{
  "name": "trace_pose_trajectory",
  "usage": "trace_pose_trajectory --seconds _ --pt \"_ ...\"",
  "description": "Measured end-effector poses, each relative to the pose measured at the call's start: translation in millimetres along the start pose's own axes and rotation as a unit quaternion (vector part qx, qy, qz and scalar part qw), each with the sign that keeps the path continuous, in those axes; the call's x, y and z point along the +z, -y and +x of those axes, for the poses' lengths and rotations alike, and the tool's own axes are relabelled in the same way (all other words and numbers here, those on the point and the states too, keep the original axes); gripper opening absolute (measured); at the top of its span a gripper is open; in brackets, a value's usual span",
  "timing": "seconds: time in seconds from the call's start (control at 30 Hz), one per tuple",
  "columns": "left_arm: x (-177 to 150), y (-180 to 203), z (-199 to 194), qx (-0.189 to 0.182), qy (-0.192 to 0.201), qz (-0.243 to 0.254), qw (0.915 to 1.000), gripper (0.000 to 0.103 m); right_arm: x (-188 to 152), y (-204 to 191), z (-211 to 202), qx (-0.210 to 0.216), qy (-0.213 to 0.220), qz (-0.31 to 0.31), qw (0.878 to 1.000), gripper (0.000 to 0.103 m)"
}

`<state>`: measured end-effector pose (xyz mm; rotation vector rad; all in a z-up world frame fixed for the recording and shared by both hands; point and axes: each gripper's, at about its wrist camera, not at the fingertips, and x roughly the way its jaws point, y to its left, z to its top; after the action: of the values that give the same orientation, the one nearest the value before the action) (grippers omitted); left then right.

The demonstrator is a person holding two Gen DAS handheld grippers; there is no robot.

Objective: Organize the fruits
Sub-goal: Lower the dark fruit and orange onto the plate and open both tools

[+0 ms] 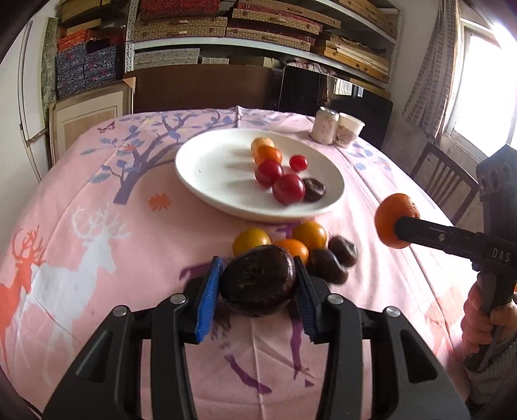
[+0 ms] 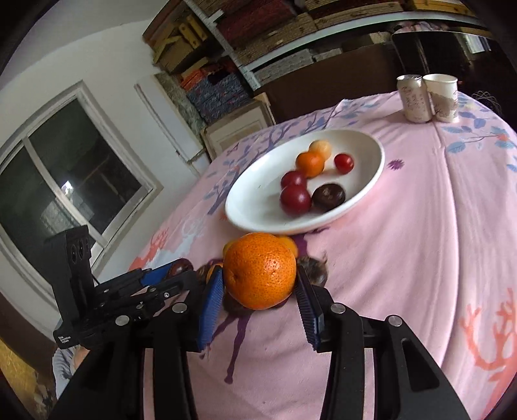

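My left gripper (image 1: 257, 282) is shut on a dark brown chestnut-like fruit (image 1: 258, 279), held above the pink tablecloth. My right gripper (image 2: 260, 282) is shut on an orange (image 2: 260, 269); it also shows in the left wrist view (image 1: 395, 219) at the right, raised. A white plate (image 1: 206, 164) holds red tomatoes (image 1: 287, 189), orange fruits (image 1: 268, 154) and one dark fruit (image 1: 313, 190). Loose yellow and orange fruits (image 1: 310, 235) and dark fruits (image 1: 342, 250) lie in front of the plate. The plate shows in the right wrist view (image 2: 252, 200) too.
A can (image 1: 324, 125) and a paper cup (image 1: 349, 129) stand at the table's far right. A wooden chair (image 1: 442, 182) stands at the right edge. Shelves with boxes (image 1: 226, 29) rise behind the table.
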<state>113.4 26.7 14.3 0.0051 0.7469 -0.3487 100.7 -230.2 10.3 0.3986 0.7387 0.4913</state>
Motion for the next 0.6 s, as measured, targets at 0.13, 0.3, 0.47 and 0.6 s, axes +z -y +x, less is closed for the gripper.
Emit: trace_pose_trajectory --seconds 0.13,0.3,0.47,0.6 --pt "43 -5 10 0.022 0.029 -0.012 0.9993 0.042 37 5 0 -0.017 0.024 0.013 0.999 0.045" --pt "72 -13 49 0.030 0.028 -0.043 0.9982 0.042 61 12 38 -0.066 0.030 0.019 0.997 0.045" --pt "71 -14 87 0.042 0.007 -0.041 0.9982 0.042 64 44 87 -0.077 0.018 0.069 0.995 0.045" --pt "71 -21 103 0.051 -0.007 -0.037 0.9980 0.042 68 51 107 -0.081 0.003 0.063 0.995 0.046"
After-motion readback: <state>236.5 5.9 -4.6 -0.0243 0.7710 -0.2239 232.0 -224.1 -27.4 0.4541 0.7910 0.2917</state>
